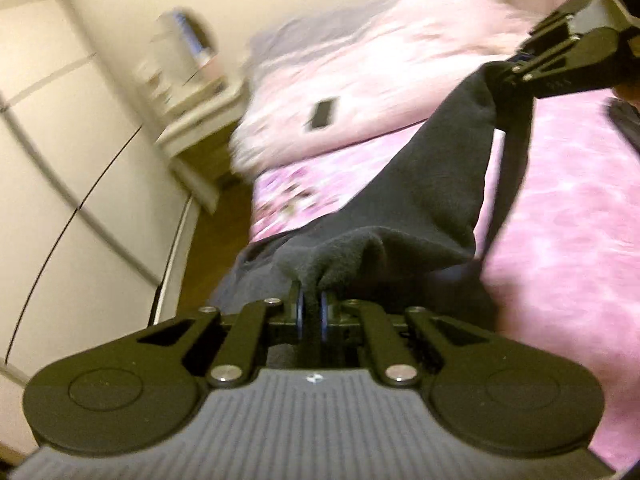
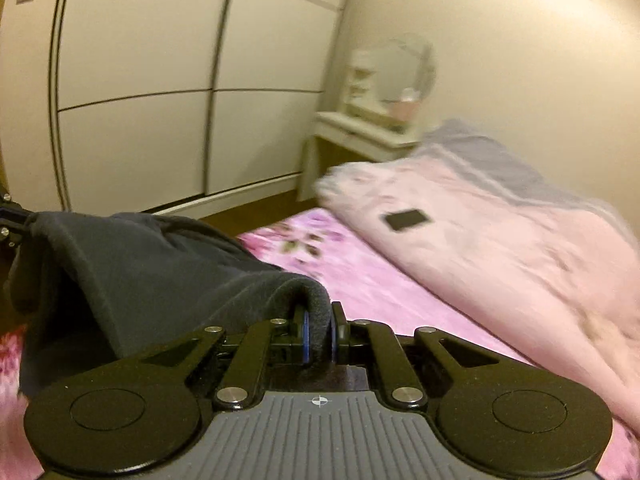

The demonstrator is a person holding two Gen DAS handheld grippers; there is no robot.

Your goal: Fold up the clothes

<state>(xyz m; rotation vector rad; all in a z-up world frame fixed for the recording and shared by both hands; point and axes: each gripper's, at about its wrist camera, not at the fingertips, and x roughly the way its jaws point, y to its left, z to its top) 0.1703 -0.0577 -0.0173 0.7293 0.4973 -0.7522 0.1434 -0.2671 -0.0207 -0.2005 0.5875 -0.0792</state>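
A dark grey fleece garment (image 1: pixel 424 200) hangs stretched between my two grippers above the pink bed (image 1: pixel 568 216). My left gripper (image 1: pixel 313 312) is shut on one bunched edge of it. My right gripper (image 2: pixel 319 334) is shut on a rolled edge of the same garment (image 2: pixel 160 280). In the left wrist view the right gripper (image 1: pixel 516 70) shows at the upper right, pinching the garment's far corner. In the right wrist view the left gripper (image 2: pixel 16 224) shows at the left edge, holding the other end. The frames are motion-blurred.
A pale pink duvet (image 2: pixel 500 248) lies heaped at the head of the bed with a small black rectangular object (image 2: pixel 407 219) on it. A white bedside table (image 2: pixel 360 136) with a mirror stands by the wall. White wardrobe doors (image 2: pixel 160 80) face the bed across a wooden floor strip.
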